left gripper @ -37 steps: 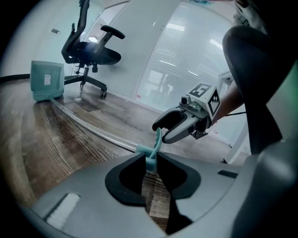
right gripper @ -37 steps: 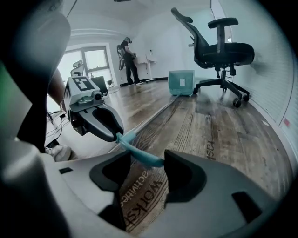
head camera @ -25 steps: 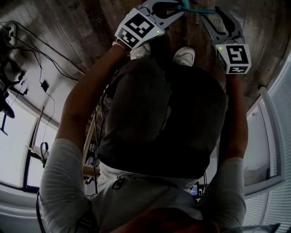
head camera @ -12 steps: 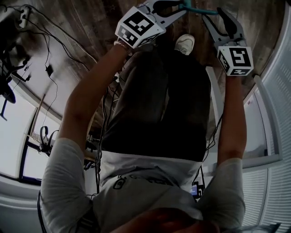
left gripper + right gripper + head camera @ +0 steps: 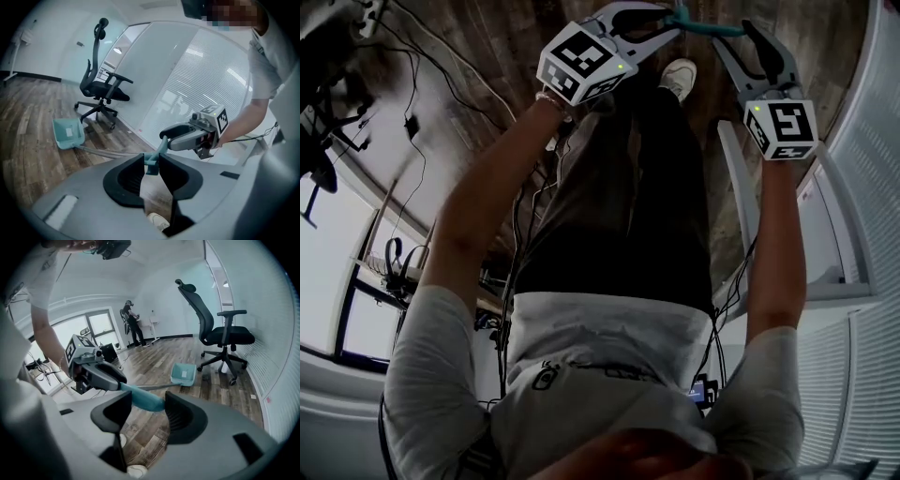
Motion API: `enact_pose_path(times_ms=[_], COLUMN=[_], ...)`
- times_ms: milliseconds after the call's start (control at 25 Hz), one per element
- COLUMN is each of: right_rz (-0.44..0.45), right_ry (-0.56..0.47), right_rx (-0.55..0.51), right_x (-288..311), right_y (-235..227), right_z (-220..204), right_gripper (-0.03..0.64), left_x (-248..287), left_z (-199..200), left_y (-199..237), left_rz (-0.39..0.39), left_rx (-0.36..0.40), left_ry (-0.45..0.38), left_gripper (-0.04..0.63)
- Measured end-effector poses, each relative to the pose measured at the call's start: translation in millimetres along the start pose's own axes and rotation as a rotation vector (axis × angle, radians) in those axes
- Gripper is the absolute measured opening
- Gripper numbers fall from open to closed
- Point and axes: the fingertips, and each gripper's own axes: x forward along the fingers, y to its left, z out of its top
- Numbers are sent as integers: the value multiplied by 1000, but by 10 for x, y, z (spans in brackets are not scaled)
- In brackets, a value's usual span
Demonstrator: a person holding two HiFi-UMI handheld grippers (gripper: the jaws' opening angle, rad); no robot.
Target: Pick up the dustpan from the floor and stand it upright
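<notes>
The dustpan has a teal pan point(image 5: 68, 133) on a long grey shaft point(image 5: 108, 152) that ends in a teal grip point(image 5: 143, 397). The pan stays low by the wood floor, far from me, and the shaft slants up to my hands. My left gripper point(image 5: 151, 164) pinches the grip's tip; its jaws have just been opening slightly, with the tip still between them. My right gripper point(image 5: 149, 401) is shut on the thicker part of the grip. In the head view both grippers, left point(image 5: 667, 14) and right point(image 5: 733, 36), meet at the teal grip point(image 5: 698, 25) above the person's shoe point(image 5: 680, 80).
A black office chair point(image 5: 220, 336) stands just behind the pan, next to a glass wall with blinds point(image 5: 197, 79). Cables point(image 5: 412, 122) trail over the floor at the left. Another person point(image 5: 131, 324) stands far off by the windows.
Both grippers have risen with the handle end. The person has straightened up, so the legs look longer and the floor and shoes sit farther away.
</notes>
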Motion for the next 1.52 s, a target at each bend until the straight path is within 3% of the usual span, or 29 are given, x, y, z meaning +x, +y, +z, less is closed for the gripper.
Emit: enact_pose_path(times_ms=[320,1160,1520], right_rz=[30,69,83], right_ry=[-19,-105,-121], right_rx=[-24,-29,-39], right_x=[-278,-624,-843], right_y=[150,368,469], right_z=[595,1687,1992], right_gripper=[209,209,209], left_x=[-359,-987,-1156], left_z=[516,1386,1609], left_y=[-202,-404,-615], left_rz=[17,13,4], left_rx=[-61,-210,-231], left_ry=[-50,-209,-236], left_gripper=[83,91,98])
